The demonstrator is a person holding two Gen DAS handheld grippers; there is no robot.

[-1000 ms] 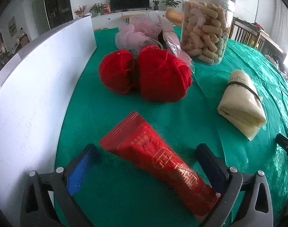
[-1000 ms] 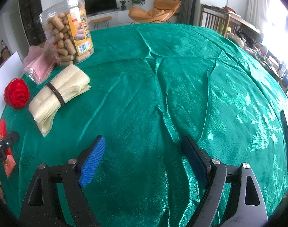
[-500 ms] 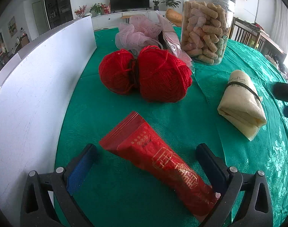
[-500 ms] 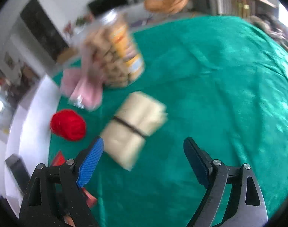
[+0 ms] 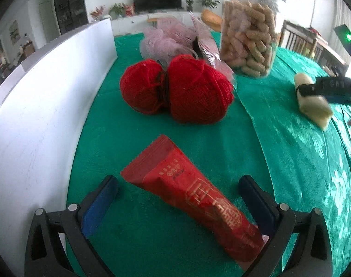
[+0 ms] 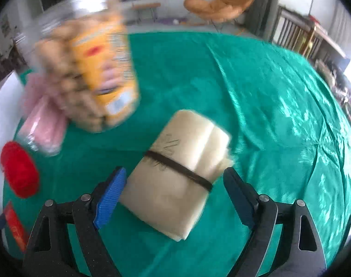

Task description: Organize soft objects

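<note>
A folded cream cloth (image 6: 180,173) bound by a dark band lies on the green tablecloth. My right gripper (image 6: 175,191) is open, its fingers on either side of the cloth's near end. The cloth also shows at the right of the left wrist view (image 5: 314,102), partly covered by the right gripper (image 5: 330,87). My left gripper (image 5: 177,200) is open around a red packet (image 5: 194,198) that lies on the table. Two red yarn balls (image 5: 177,92) sit beyond it, with a pink mesh puff (image 5: 168,41) behind.
A clear jar of snack sticks (image 5: 249,32) stands at the back; it shows blurred in the right wrist view (image 6: 87,69). A white board (image 5: 37,97) walls the left side. A pink packet (image 6: 43,127) lies by the jar. Green cloth stretches to the right.
My right gripper has swung left and moved in over the cream cloth, which now lies between its fingers. My left gripper and the red packet have not moved.
</note>
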